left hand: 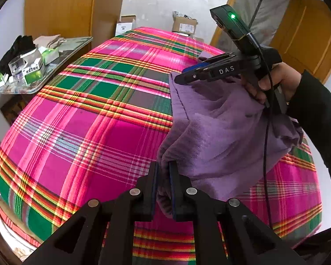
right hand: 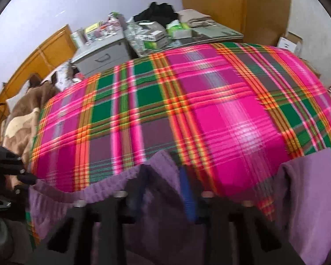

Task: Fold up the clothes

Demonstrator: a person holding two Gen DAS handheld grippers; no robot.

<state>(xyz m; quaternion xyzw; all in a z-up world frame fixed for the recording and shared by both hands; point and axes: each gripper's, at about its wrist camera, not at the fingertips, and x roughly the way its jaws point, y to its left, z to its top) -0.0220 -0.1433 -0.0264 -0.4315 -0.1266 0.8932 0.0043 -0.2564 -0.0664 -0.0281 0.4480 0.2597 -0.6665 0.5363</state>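
Note:
A purple fleece garment hangs above the plaid bed cover, stretched between both grippers. My left gripper at the bottom of the left wrist view is shut on a bunched lower edge of it. My right gripper, held by a hand, pinches the garment's upper edge. The right wrist view is blurred: the right gripper has purple cloth between its fingers, the ribbed hem runs left to the left gripper, and the plaid cover lies beyond.
A side table left of the bed carries boxes, a glass and folded clothes. Cardboard boxes sit beyond the bed's far end. A wooden wardrobe and a door flank it. A grey drawer cabinet and a brown blanket are nearby.

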